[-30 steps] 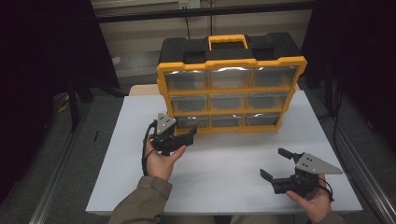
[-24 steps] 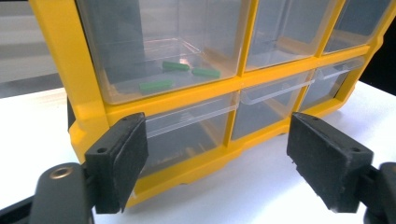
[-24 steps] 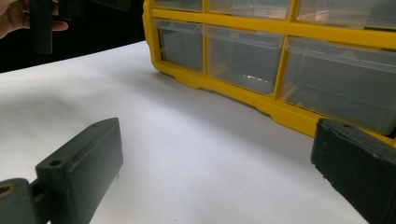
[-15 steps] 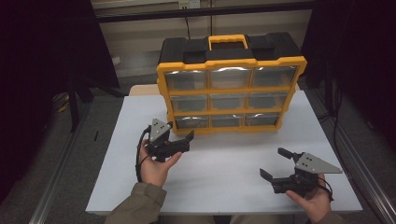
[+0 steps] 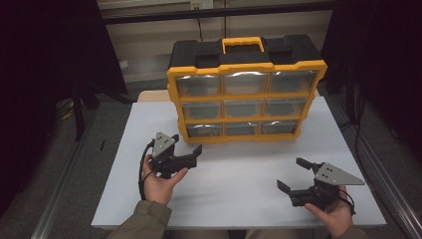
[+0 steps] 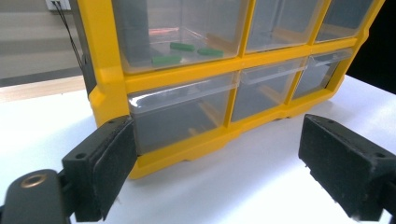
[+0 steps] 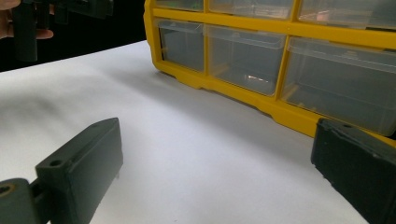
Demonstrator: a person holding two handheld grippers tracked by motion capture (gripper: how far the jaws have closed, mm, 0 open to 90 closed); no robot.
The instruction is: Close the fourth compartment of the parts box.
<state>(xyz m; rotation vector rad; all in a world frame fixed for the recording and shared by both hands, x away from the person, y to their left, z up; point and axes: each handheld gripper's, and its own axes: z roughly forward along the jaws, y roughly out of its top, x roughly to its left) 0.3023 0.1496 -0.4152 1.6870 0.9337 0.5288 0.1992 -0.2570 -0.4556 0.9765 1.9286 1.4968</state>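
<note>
We have the left hand-held gripper (image 5: pixel 188 149) released (its jaws have just been opening, nothing between them) just in front of the organizer's bottom-left drawer (image 6: pixel 180 112) toward the counter's far edge, while the right hand-held gripper (image 5: pixel 293 175), also released, waits near the front-right corner.

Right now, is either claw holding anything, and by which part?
Nothing is held: the left claw and right claw both stand open and empty near the drawer organizer.
</note>
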